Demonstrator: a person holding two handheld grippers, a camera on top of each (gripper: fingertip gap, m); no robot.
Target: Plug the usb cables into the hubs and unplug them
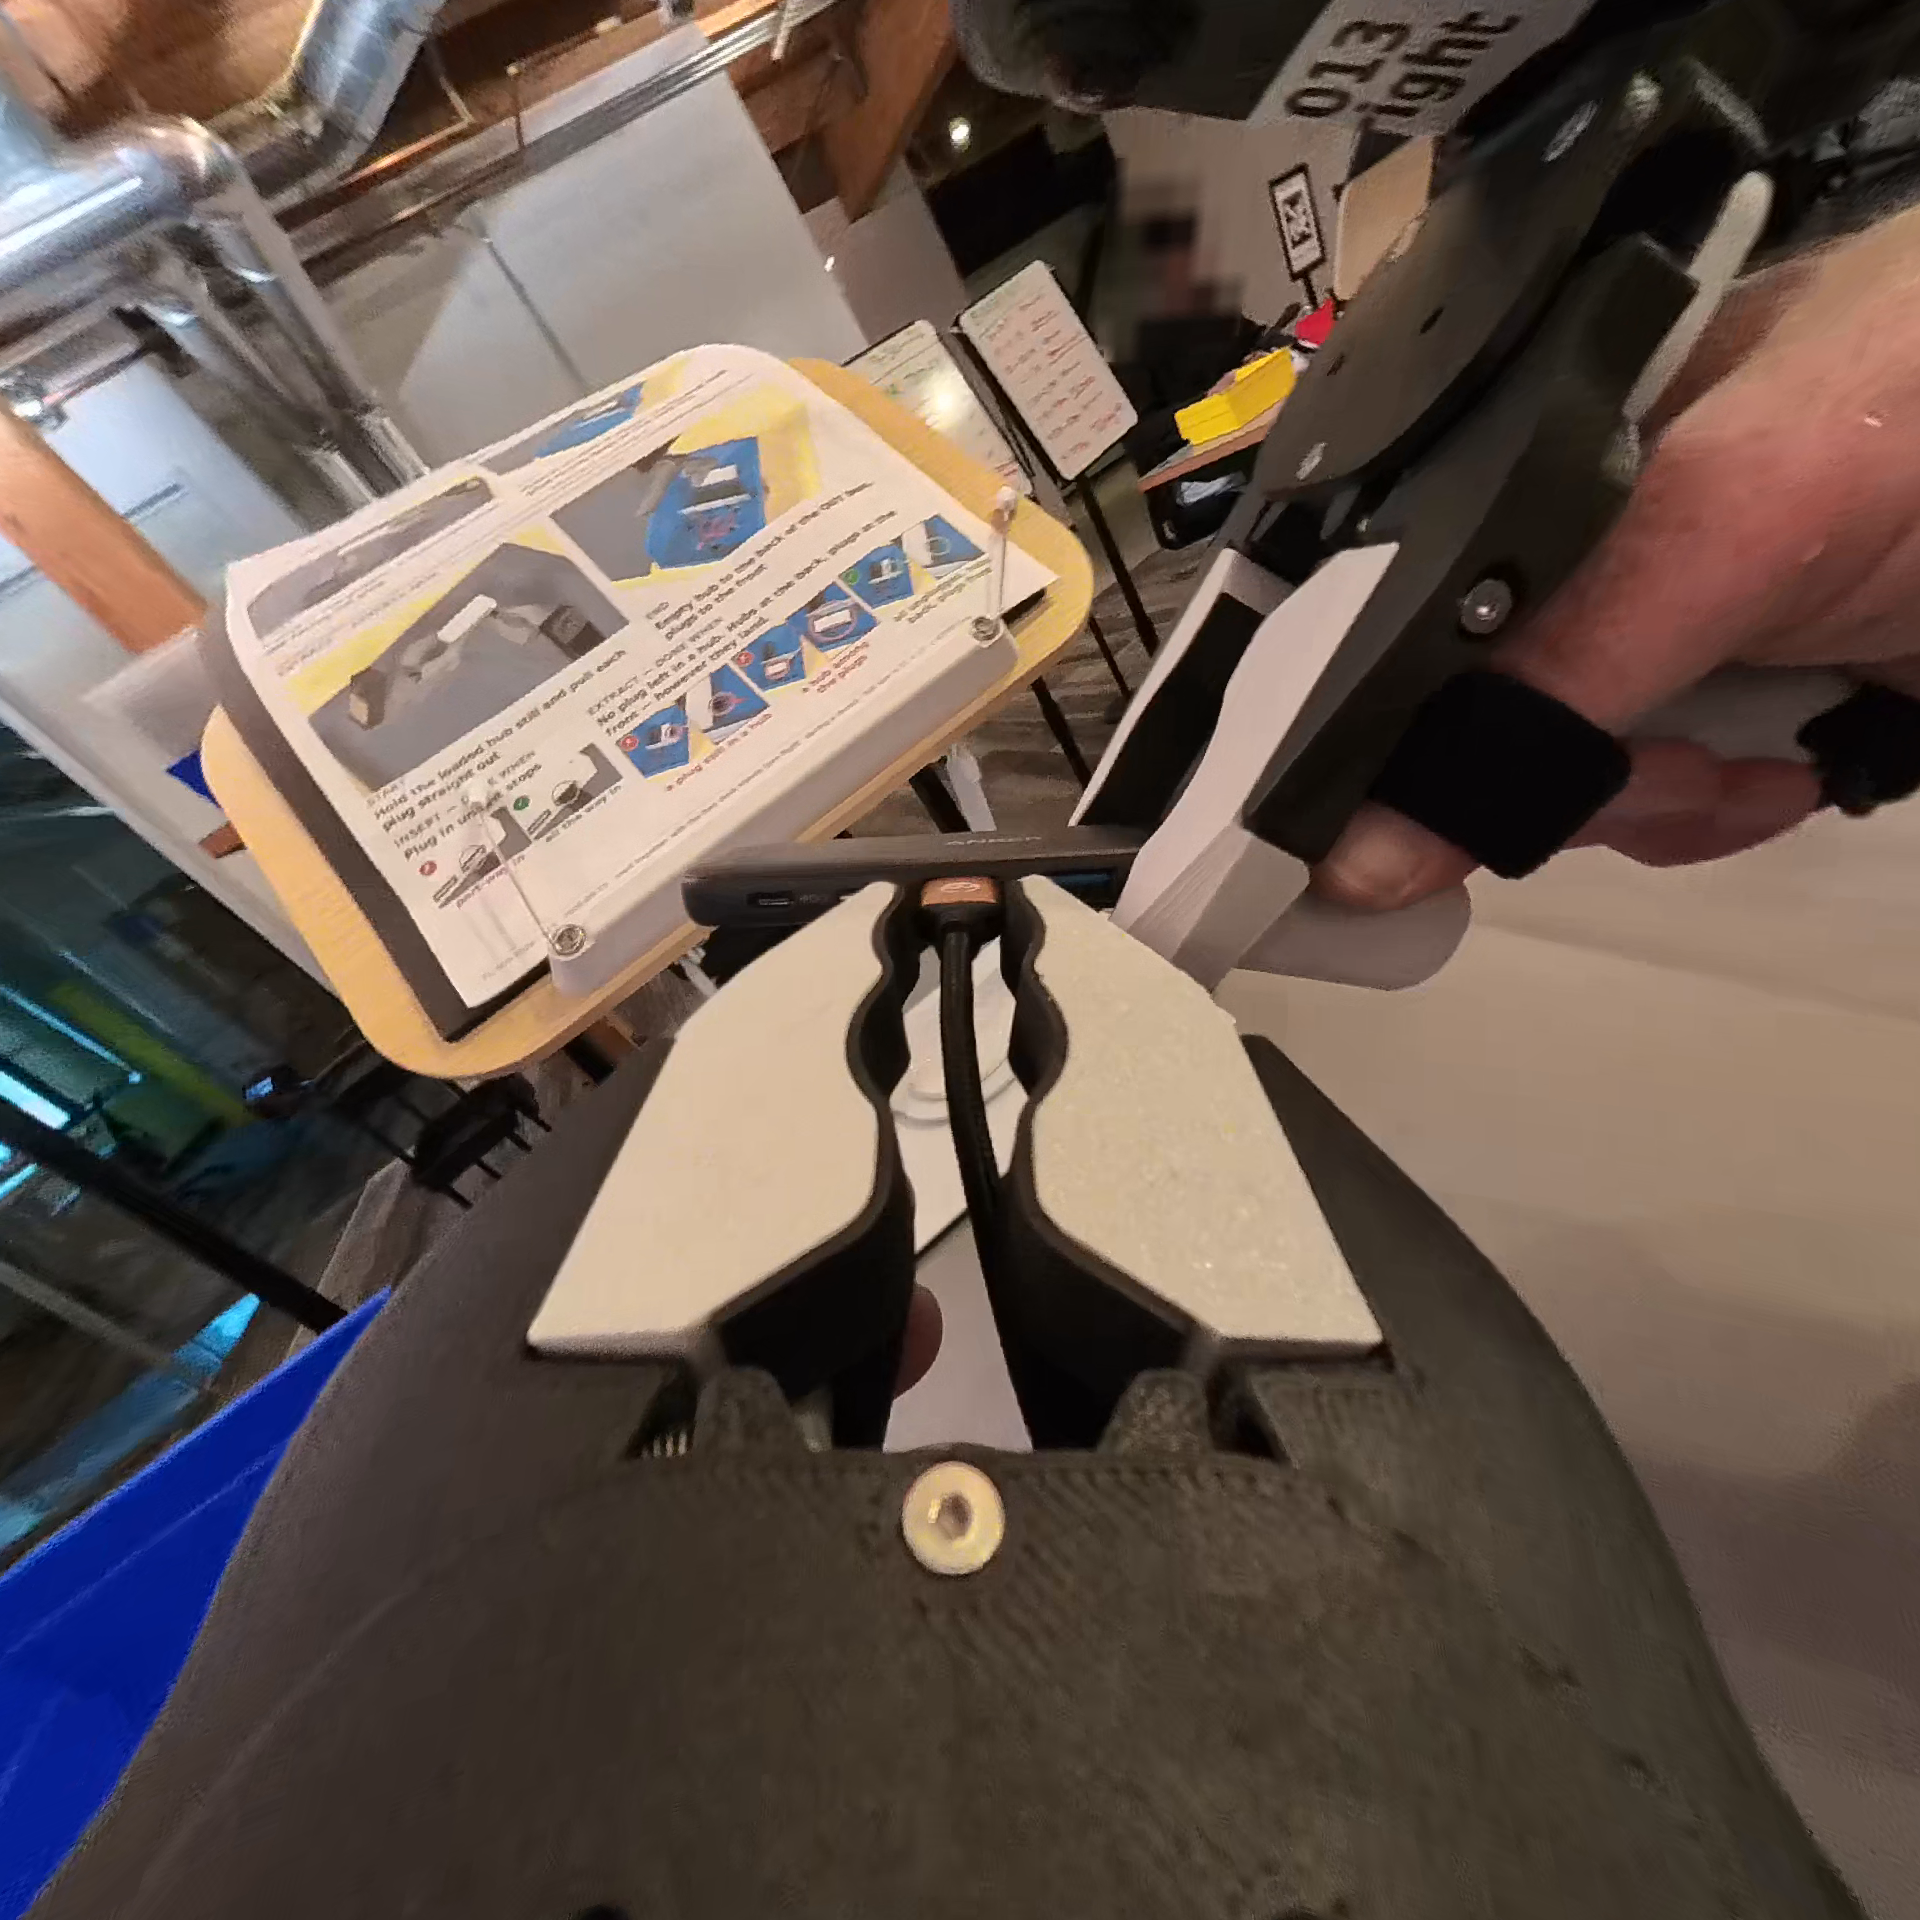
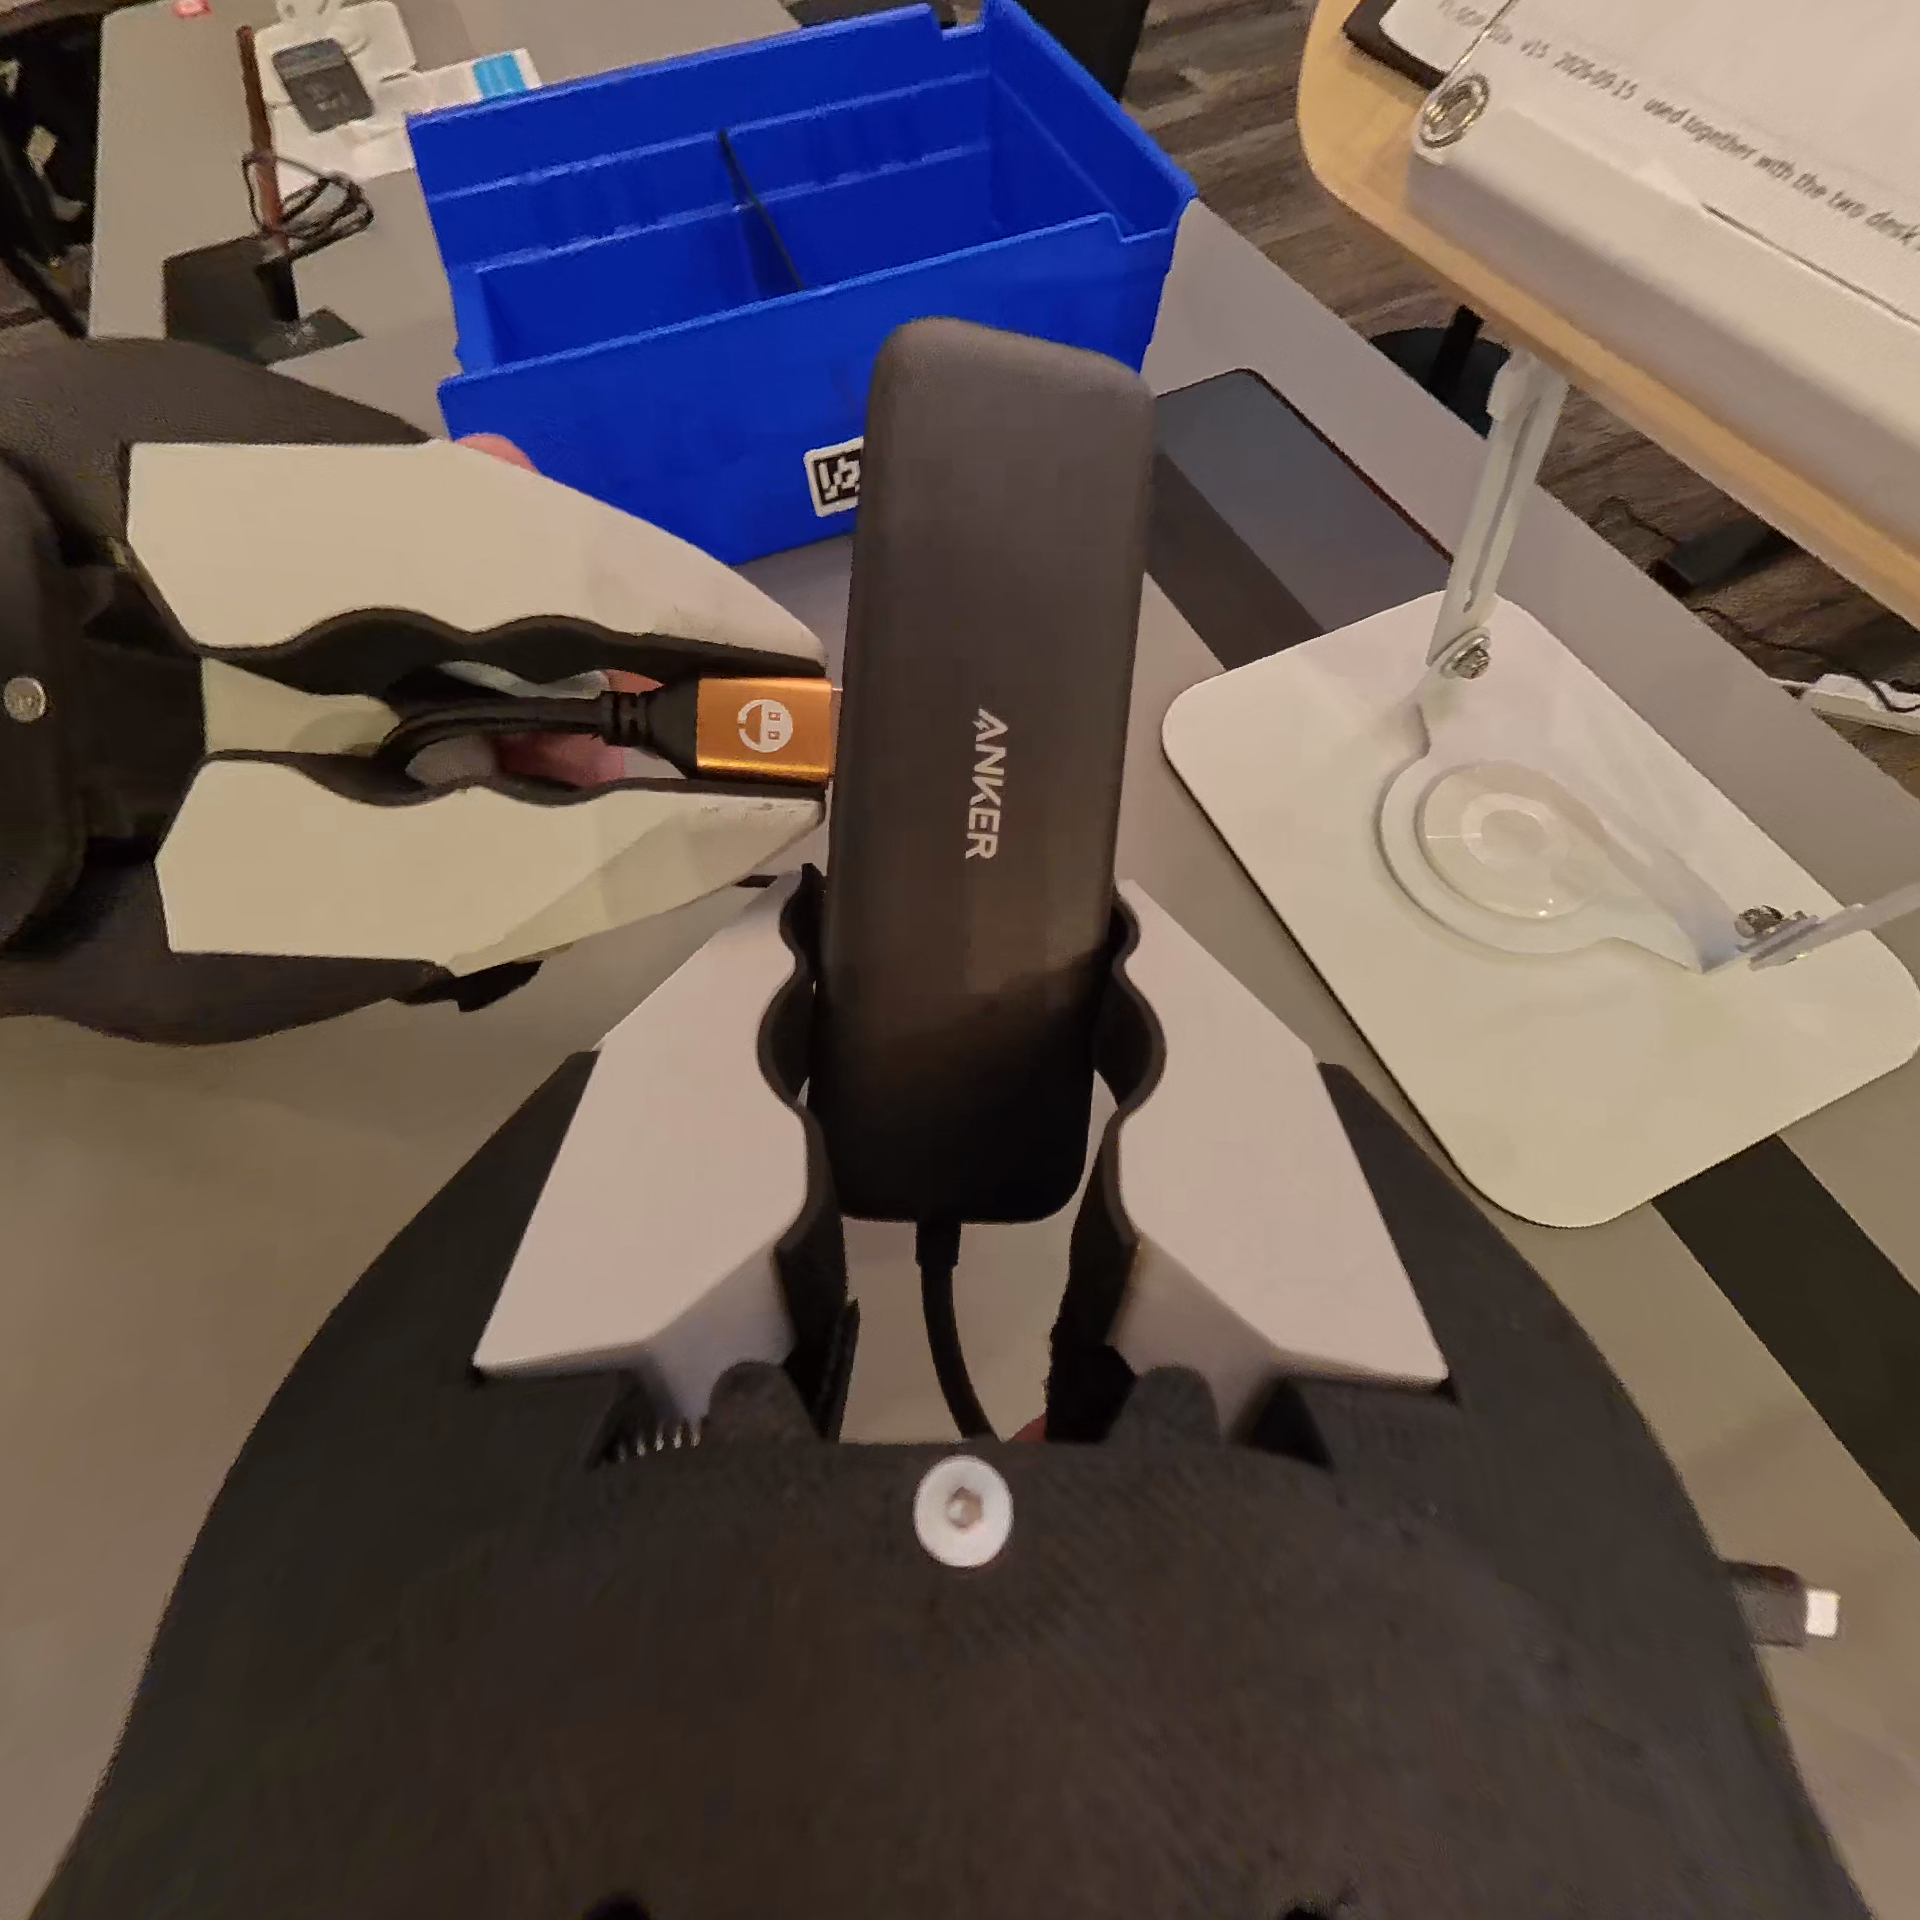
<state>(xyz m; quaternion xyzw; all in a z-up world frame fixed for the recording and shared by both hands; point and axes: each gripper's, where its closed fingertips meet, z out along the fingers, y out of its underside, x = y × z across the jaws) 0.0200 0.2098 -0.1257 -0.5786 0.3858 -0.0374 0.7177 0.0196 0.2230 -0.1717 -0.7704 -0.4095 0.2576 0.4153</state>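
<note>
Right gripper [image 2: 961, 997] clamps the black hub [image 2: 987, 727] lengthwise, pointing away; from the left, left gripper [image 2: 821, 727] pinches the orange plug [image 2: 764, 727] square against the hub's side; blue bin [image 2: 790, 301] beyond.

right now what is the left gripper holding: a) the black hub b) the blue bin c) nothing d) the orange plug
d: the left gripper is shut on the orange plug, which meets the side of the black hub held by the right gripper.
</note>
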